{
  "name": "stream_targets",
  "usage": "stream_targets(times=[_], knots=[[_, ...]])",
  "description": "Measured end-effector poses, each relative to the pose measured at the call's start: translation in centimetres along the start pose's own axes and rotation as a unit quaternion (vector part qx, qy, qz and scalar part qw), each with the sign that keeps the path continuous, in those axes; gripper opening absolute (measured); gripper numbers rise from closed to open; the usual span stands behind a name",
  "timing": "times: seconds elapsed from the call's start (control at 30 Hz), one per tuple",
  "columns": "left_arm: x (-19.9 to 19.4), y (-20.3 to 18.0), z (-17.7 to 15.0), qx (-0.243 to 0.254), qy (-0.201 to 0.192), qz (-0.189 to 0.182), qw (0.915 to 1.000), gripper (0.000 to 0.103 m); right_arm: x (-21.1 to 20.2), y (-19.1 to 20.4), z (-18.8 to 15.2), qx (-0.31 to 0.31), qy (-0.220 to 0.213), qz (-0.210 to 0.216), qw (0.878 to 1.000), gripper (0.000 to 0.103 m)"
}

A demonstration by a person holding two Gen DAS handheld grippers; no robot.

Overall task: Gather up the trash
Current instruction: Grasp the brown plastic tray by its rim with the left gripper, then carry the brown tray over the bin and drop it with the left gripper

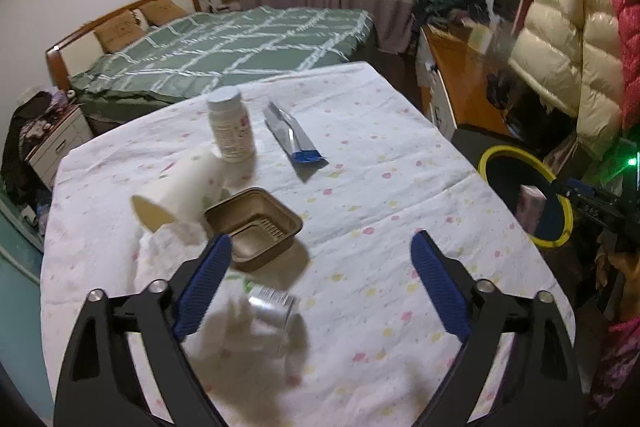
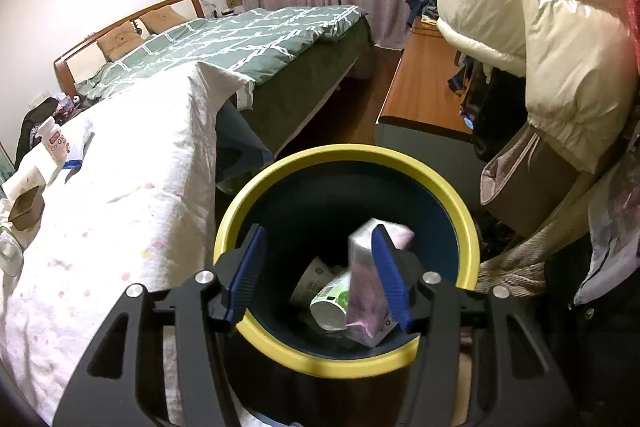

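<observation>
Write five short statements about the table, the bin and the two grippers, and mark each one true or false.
1. The right gripper is open above the bin. True.
2. The bin is empty. False: a cup and a carton are inside it.
3. The white bottle stands upright on the table. True.
4. The left gripper is shut on the brown tray. False: its jaws are wide open and hold nothing.
5. The paper cup on the table stands upright. False: it lies tipped over beside the tray.
</observation>
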State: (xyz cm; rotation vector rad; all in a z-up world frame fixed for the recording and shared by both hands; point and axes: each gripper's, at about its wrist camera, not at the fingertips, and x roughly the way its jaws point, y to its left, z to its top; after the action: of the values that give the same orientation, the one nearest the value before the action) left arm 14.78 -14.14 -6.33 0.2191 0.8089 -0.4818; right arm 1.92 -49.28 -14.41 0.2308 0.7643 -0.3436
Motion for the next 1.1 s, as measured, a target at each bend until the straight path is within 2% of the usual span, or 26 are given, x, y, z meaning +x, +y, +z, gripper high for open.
stream_targets(times=[0.23,0.47,0.6,0.67,0.9,1.1], knots=[[4.3,-0.4,1.6,0.033,0.049,0.012,0.9982,0.067,0.1,-0.5,-0.2,0.008,0.004,0.004,1.0,0.053],[7.8,-0.3,1.7,0.042,0.094,0.028,0.9943,0.056,0.3,-0.3,-0.5,0.007,0.007,0.01,1.0,0.053],[8.9,-0.2,1.5,0.043,0.109,0.038,0.9924,0.055,0.4,-0.2,-0.5,0.007,0.007,0.014,1.0,0.053],[9.4,-0.2,1.6,0.044,0.116,0.043,0.9914,0.05,0.4,-0.1,-0.5,0.007,0.008,0.016,1.0,0.053],[10.2,0.4,1.4,0.036,0.127,0.038,0.9905,0.016,0.8,-0.2,-0.7,0.01,0.013,0.021,1.0,0.054],[9.1,-0.2,2.0,0.036,0.1,0.036,0.9936,0.01,0.7,-0.2,-0.7,0.011,0.011,0.022,1.0,0.054]])
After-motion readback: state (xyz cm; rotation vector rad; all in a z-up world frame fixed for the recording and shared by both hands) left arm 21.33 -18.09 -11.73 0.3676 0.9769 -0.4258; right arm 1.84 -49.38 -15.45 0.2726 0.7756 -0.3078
